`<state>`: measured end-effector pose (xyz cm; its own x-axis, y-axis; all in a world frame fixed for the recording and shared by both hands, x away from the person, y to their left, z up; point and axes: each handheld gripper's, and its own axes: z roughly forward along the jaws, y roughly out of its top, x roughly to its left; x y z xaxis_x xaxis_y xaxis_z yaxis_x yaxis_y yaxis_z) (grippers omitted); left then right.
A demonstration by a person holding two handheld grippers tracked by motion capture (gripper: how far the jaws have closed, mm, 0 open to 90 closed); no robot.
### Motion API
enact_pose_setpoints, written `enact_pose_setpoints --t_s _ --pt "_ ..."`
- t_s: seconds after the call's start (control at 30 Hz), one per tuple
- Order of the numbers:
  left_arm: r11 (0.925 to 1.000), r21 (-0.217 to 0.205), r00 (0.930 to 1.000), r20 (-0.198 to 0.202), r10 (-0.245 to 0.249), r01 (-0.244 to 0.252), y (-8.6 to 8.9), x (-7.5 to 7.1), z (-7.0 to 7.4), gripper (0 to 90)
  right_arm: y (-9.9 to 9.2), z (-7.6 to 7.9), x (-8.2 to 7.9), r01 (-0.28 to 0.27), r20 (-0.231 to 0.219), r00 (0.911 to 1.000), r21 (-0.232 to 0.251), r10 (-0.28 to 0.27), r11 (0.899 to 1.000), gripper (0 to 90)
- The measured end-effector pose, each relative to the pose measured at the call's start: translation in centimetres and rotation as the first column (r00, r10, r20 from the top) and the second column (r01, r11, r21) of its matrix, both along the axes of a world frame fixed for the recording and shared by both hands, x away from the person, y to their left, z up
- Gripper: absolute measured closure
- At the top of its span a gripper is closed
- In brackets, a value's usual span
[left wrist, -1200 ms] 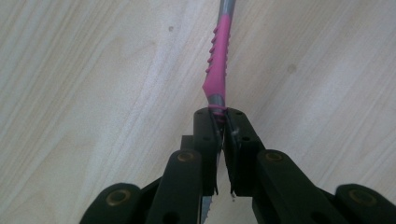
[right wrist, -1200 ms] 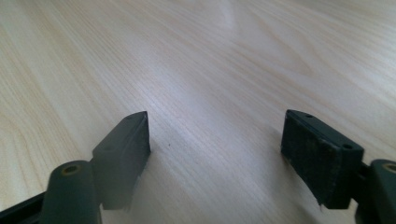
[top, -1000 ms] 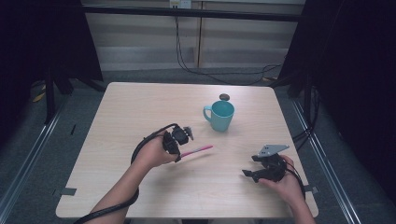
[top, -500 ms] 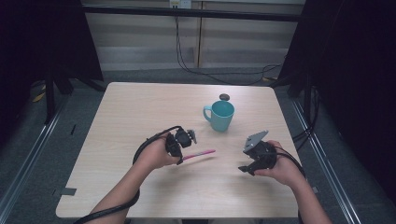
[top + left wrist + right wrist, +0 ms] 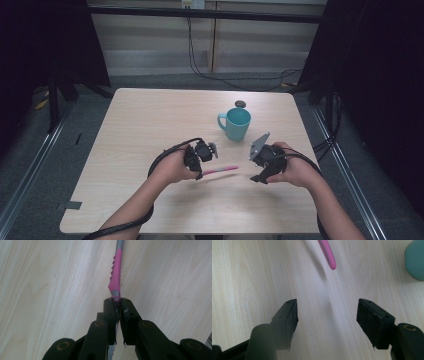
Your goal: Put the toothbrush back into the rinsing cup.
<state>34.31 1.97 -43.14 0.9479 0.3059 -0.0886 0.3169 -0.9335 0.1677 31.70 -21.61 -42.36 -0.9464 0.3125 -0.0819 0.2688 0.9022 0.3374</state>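
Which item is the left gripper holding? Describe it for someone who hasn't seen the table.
Start at the teal mug on the wooden table. Nearer the person, the left gripper is shut on a slim pink-handled tool, pointing toward the open right gripper. It's the table's one pink thing.

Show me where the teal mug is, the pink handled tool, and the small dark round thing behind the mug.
teal mug point(image 5: 238, 124), high view, on its outer wall.
pink handled tool point(image 5: 115, 277), left gripper view, on the ribbed pink grip.
small dark round thing point(image 5: 240, 104), high view, on its top.
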Motion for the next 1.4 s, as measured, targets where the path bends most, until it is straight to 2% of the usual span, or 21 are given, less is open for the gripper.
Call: enact_pose_setpoints --t_s 0.3,0.4,0.43,0.57,0.6,0.63,0.7,0.9,1.23,1.4 --pt "0.9999 -0.003 0.9999 -0.004 -0.014 0.014 -0.7 0.0 -0.3 83.9 0.4 0.4 0.7 -0.005 -0.034 0.9994 0.035 0.007 0.999 39.9" --pt "0.9997 -0.008 0.9997 -0.007 -0.024 0.024 -1.0 0.1 -0.4 83.9 0.6 0.4 1.2 -0.011 -0.031 0.9994 0.025 0.012 1.000 42.0" --pt "0.9998 -0.010 0.9998 -0.009 -0.020 0.019 -1.1 0.1 -0.4 83.9 0.6 0.4 1.2 -0.010 -0.043 0.9990 0.018 0.011 1.000 42.6" --pt "0.9992 -0.016 0.9993 -0.009 -0.036 0.036 -1.6 -0.1 -0.4 83.8 1.2 0.0 1.6 -0.059 -0.050 0.9970 -0.005 0.059 0.998 44.8" --pt "0.9992 -0.019 0.9993 -0.011 -0.035 0.035 -1.7 -0.1 -0.4 83.8 1.4 -0.1 1.5 -0.050 -0.065 0.9967 -0.016 0.049 0.999 45.8" --pt "0.9991 -0.021 0.9992 -0.011 -0.038 0.038 -1.8 -0.1 -0.3 83.8 1.5 -0.2 1.6 -0.073 -0.071 0.9949 -0.017 0.072 0.997 46.9" --pt "0.9987 -0.027 0.9989 -0.013 -0.044 0.044 -1.9 -0.2 -0.1 83.8 1.9 -0.3 1.5 -0.075 -0.079 0.9942 -0.022 0.073 0.997 47.6" --pt "0.9970 -0.048 0.9980 -0.016 -0.062 0.061 -2.0 -0.3 0.3 83.8 2.3 -0.4 1.6 -0.118 -0.074 0.9905 -0.024 0.116 0.993 50.7" --pt "0.9947 -0.058 0.9961 -0.018 -0.086 0.085 -2.0 -0.3 0.4 83.8 2.5 -0.8 1.7 -0.126 -0.079 0.9892 -0.022 0.124 0.992 56.8" --pt "0.9942 -0.072 0.9965 -0.019 -0.082 0.080 -2.0 -0.3 0.5 83.8 2.2 -0.7 1.7 -0.128 -0.076 0.9892 -0.018 0.126 0.992 58.5"
